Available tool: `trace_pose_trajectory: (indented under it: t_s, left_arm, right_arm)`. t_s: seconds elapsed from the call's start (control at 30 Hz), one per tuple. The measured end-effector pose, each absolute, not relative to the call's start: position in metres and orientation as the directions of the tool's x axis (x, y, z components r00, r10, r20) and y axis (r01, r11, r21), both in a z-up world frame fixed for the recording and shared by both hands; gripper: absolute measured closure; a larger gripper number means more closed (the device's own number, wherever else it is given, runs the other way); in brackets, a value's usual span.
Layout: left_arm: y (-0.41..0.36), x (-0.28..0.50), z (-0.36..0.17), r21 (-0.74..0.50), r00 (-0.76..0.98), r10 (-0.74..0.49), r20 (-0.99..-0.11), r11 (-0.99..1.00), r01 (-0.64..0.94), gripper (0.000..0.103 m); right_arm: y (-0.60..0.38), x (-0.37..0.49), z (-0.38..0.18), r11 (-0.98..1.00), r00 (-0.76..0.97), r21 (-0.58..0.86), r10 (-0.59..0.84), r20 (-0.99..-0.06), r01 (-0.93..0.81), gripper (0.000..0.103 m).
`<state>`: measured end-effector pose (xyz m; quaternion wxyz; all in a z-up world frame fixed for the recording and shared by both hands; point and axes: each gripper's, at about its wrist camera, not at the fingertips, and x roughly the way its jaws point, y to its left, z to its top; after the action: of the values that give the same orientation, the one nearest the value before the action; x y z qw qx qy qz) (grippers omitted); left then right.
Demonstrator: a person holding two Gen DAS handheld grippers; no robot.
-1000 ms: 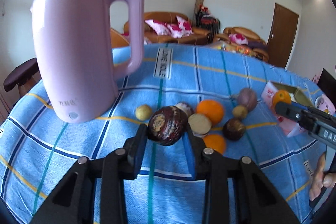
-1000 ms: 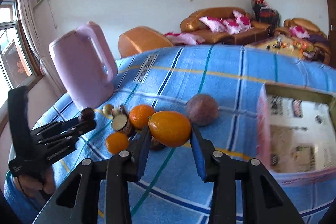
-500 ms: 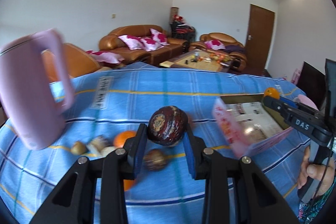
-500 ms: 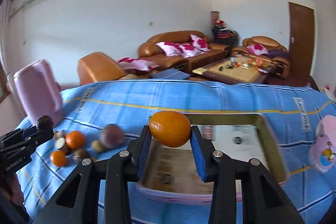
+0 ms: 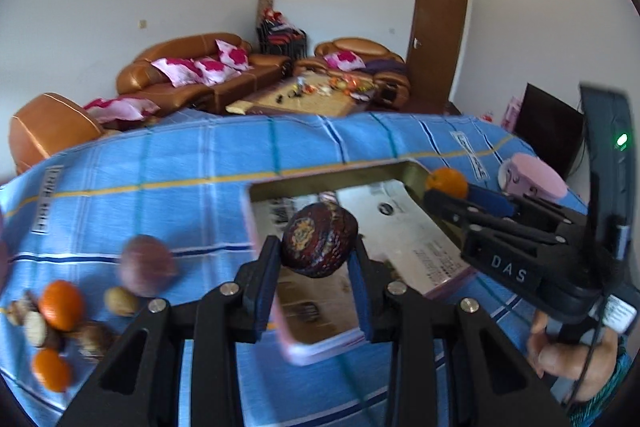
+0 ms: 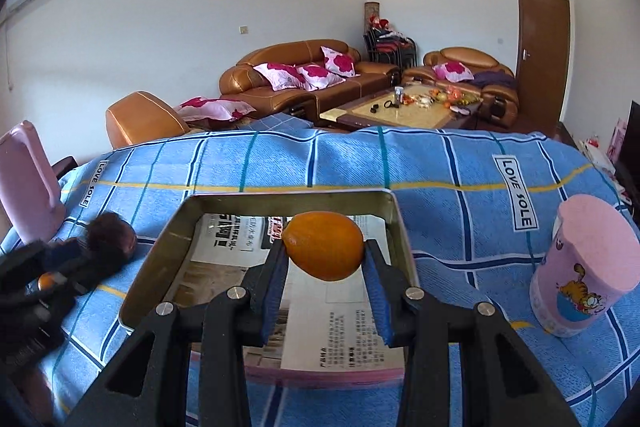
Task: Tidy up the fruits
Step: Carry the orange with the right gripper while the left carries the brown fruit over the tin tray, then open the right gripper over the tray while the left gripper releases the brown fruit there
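Note:
My left gripper (image 5: 316, 259) is shut on a dark brown fruit (image 5: 319, 243), held above the near left part of a shallow tin box (image 5: 256, 223) lined with newspaper. My right gripper (image 6: 325, 259) is shut on an orange fruit (image 6: 324, 245) over the middle of the same tin box (image 6: 164, 247). In the left wrist view the right gripper (image 5: 448, 193) with its orange fruit (image 5: 446, 183) hangs over the box's far right corner. In the right wrist view the left gripper's dark brown fruit (image 6: 112, 233) shows at the left, blurred.
Several loose fruits lie on the blue checked cloth (image 5: 160, 167) left of the box: a purple fruit (image 5: 146, 265), oranges (image 5: 60, 305) and small brown ones. A pink jug (image 6: 24, 183) stands far left, a pink cup (image 6: 584, 267) to the right. A hand (image 5: 568, 351) holds the right gripper.
Both grippers swung right from the fruit pile to the tin box, each keeping its fruit. The pink jug slid out of the left wrist view; the box now lies under both.

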<state>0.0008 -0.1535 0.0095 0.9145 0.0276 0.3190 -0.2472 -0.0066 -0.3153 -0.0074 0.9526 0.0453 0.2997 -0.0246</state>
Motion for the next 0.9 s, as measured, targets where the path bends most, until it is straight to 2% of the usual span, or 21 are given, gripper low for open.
trace_pose_trajectory:
  t_s: [0.13, 0.47, 0.9]
  left_arm:
    - [-0.170, 0.011, -0.002, -0.129, 0.646, -0.428, -0.632, 0.880, 0.457, 0.067]
    - [-0.170, 0.020, -0.013, -0.115, 0.650, -0.390, -0.652, 0.899, 0.424, 0.067]
    - [-0.174, 0.017, -0.015, -0.040, 0.688, -0.342, -0.640, 0.909, 0.415, 0.065]
  right_arm:
    - [-0.313, -0.002, -0.012, 0.996, 0.803, 0.056, -0.028, -0.595, 0.076, 0.063]
    - [-0.298, 0.009, -0.032, 0.999, 0.751, -0.003, -0.040, -0.659, 0.051, 0.063]
    - [-0.298, 0.011, -0.036, 0.998, 0.733, 0.009, -0.038, -0.679, 0.061, 0.061]
